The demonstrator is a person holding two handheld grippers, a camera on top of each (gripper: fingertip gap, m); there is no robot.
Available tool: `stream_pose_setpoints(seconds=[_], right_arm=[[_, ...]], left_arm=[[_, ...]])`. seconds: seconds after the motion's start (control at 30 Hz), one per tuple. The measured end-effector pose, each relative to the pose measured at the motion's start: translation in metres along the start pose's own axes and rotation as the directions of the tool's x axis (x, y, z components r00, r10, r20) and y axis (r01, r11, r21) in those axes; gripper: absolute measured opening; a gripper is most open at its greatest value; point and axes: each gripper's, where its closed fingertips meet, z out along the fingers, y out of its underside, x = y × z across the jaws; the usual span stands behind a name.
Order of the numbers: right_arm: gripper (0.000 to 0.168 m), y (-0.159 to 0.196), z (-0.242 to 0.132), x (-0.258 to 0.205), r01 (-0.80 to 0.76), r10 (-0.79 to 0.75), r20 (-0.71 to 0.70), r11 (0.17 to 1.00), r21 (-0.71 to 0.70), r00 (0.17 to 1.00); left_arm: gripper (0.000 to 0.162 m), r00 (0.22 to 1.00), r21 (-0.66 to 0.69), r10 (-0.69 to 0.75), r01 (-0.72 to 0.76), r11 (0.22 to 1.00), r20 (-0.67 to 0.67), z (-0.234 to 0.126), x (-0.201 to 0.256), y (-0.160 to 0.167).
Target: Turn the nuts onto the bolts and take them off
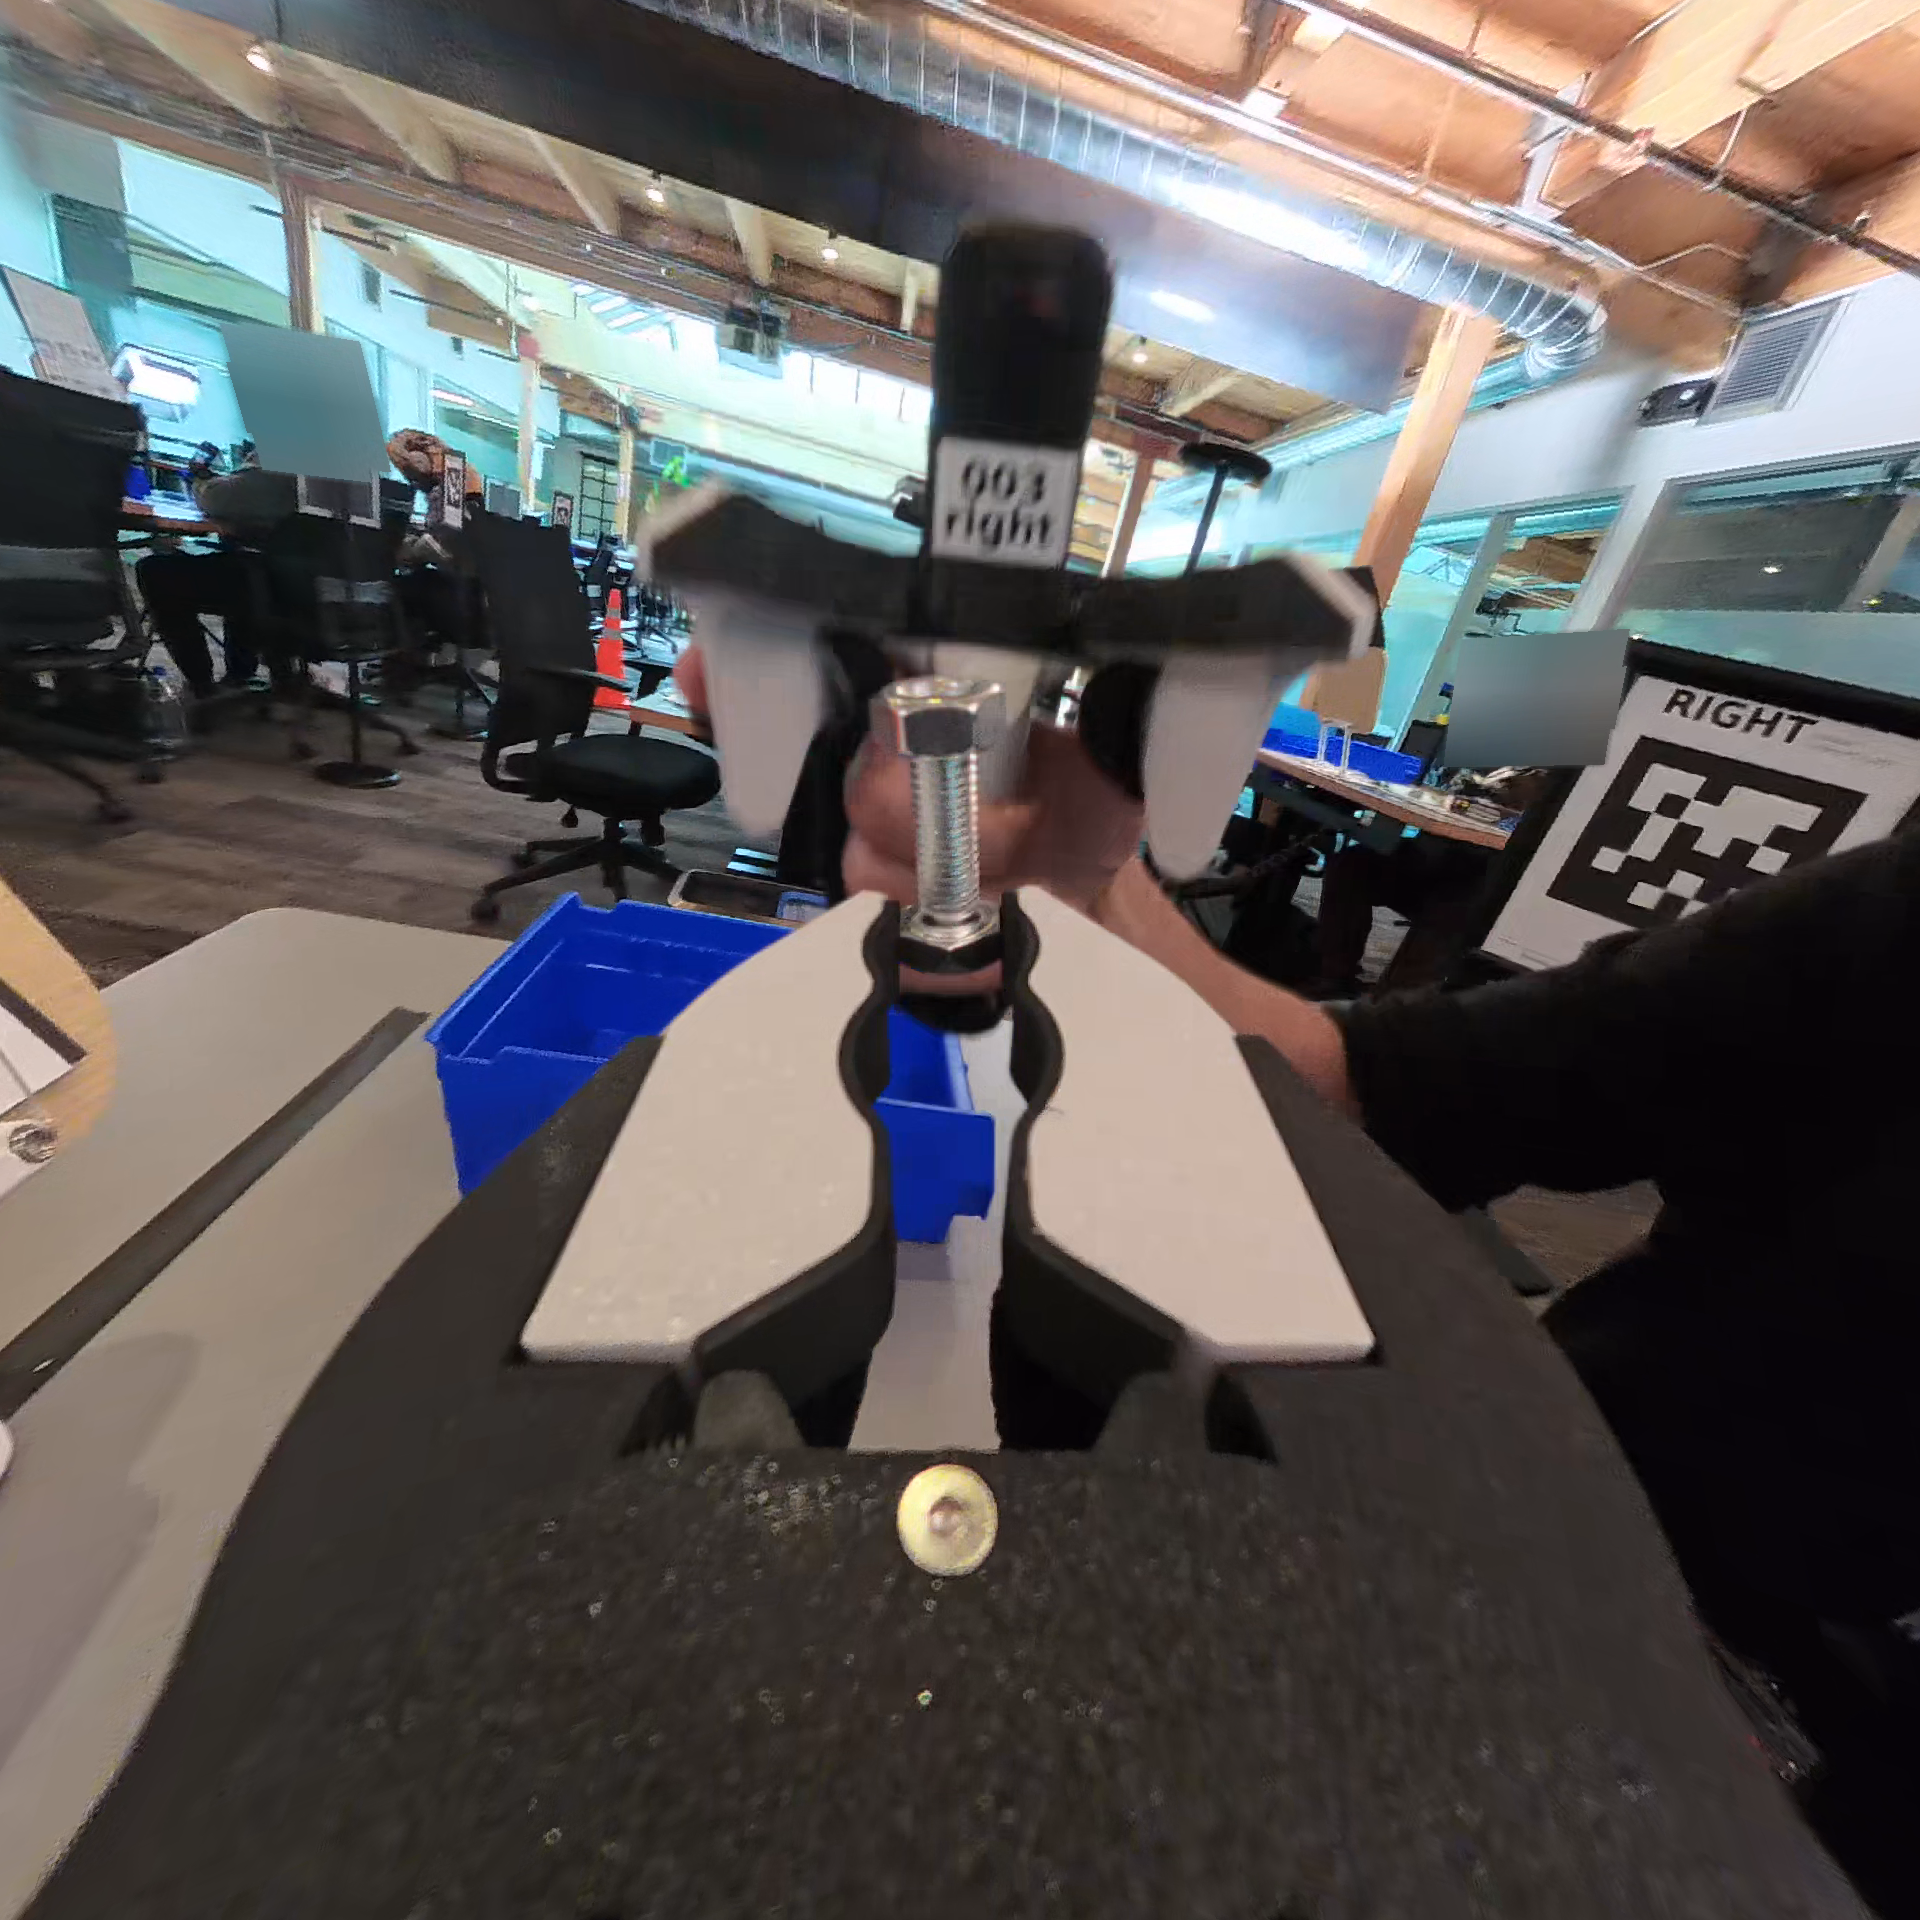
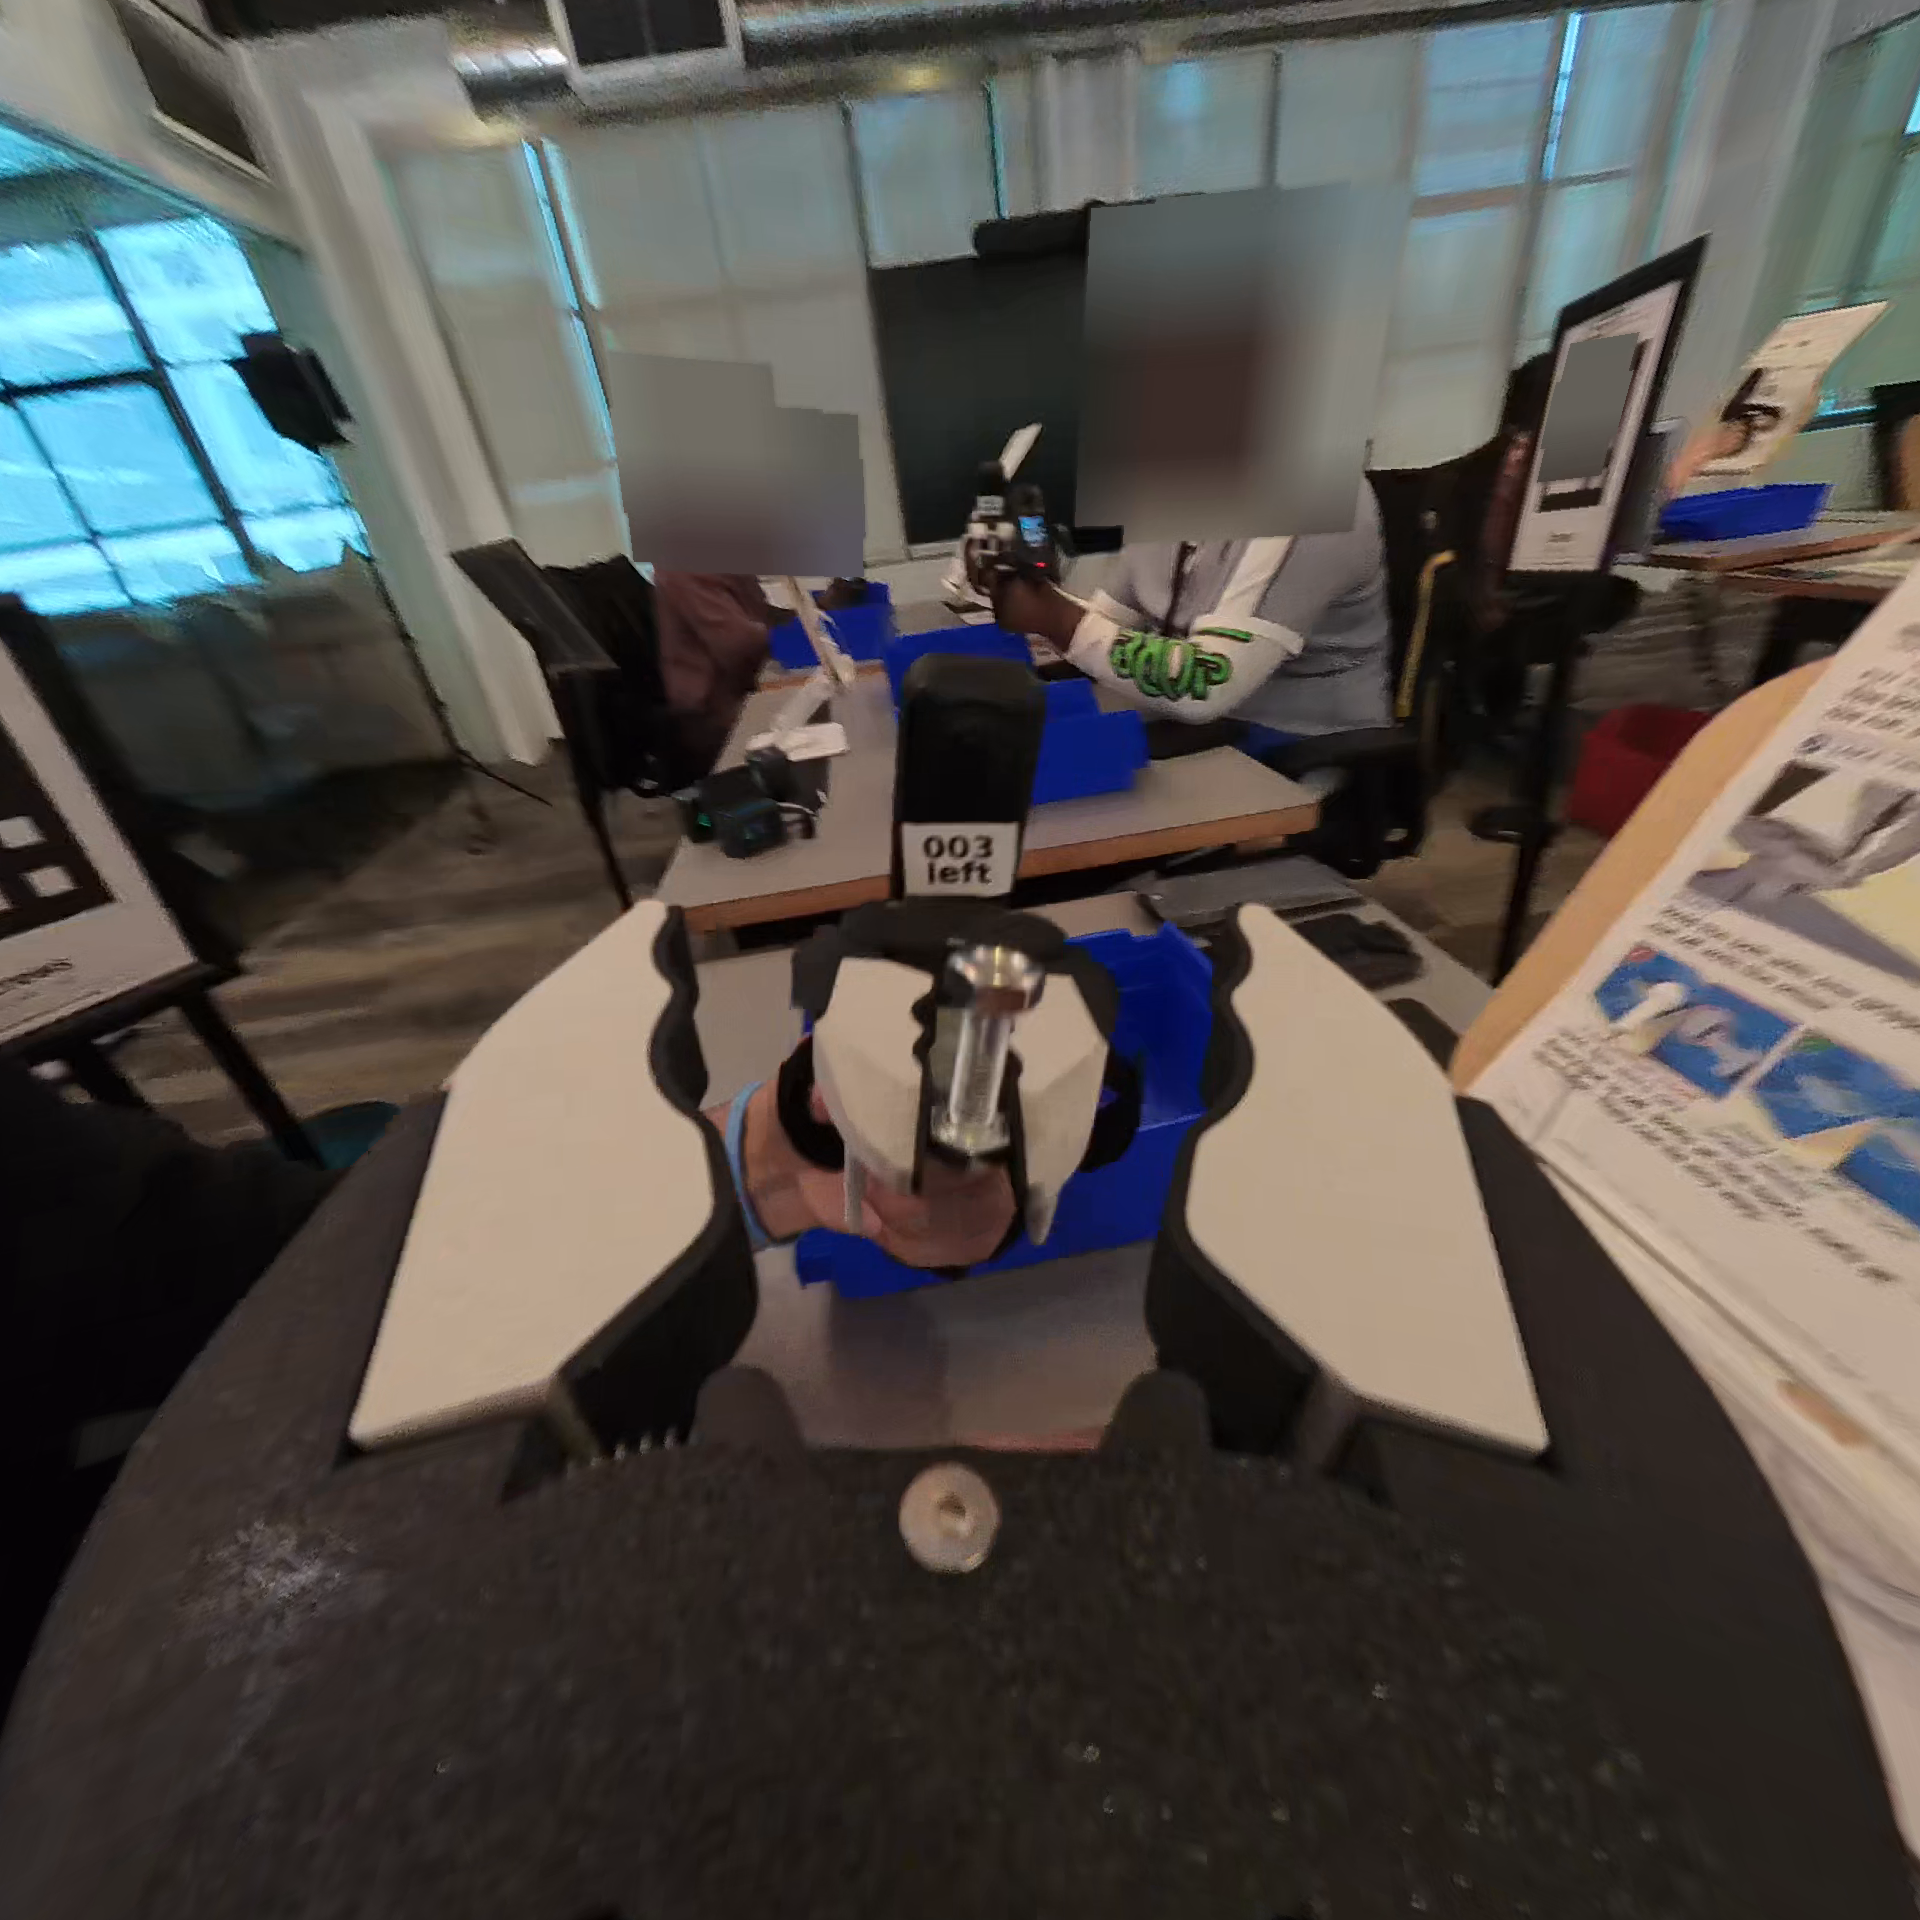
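Bolt (image 1: 943,800) upright between two grippers, nut (image 1: 945,928) at its lower end.

Clamped by the left gripper (image 1: 948,940) at the nut, jaws nearly together around it. Right gripper (image 2: 951,1039) facing it with jaws wide apart, touching nothing; head of bolt free on top. Blue bin (image 1: 623,1023) just behind on the counter (image 1: 260,1049); open air all round the bolt.

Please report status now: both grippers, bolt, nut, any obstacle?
Left gripper shut on nut, bolt upright. Right gripper open, holding nothing. Nothing in the way.
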Motion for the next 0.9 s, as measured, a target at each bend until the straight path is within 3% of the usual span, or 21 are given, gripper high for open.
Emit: stream_pose_setpoints(seconds=[0.13, 0.23, 0.43, 0.67, 0.83, 0.9], right_arm=[[0.09, 0.011, 0.003, -0.009, -0.048, 0.034, 0.144, 0.994, 0.094, 0.989], [0.087, 0.018, 0.008, -0.012, -0.045, 0.036, 0.199, 0.998, 0.04, 0.979], [0.089, 0.031, 0.005, -0.009, -0.077, 0.078, 0.223, 0.997, -0.017, 0.972], [0.09, 0.036, -0.016, 0.016, -0.082, 0.077, 0.092, 0.995, 0.06, 0.993], [0.09, 0.034, 0.003, -0.014, -0.1, 0.082, 0.245, 0.993, 0.062, 0.966], [0.091, 0.032, 0.002, -0.019, -0.076, 0.06, 0.246, 0.996, 0.055, 0.967]], left_arm=[[0.018, 1.0, -0.028, -0.003, 0.003, 1.0, 0.007, -0.002, -0.003, 0.004], [0.017, 0.999, -0.07, 0.005, -0.002, 0.998, 0.041, -0.002, -0.011, 0.012], [0.017, 0.997, -0.08, 0.006, 0.0, 0.997, 0.08, -0.007, -0.021, 0.016], [0.017, 0.993, -0.113, 0.048, -0.036, 0.993, 0.109, -0.008, -0.023, 0.018], [0.017, 0.992, -0.172, 0.091, -0.075, 0.982, 0.083, 0.009, -0.011, 0.027], [0.017, 0.99, -0.163, 0.083, -0.064, 0.985, 0.113, 0.005, -0.017, 0.025]])
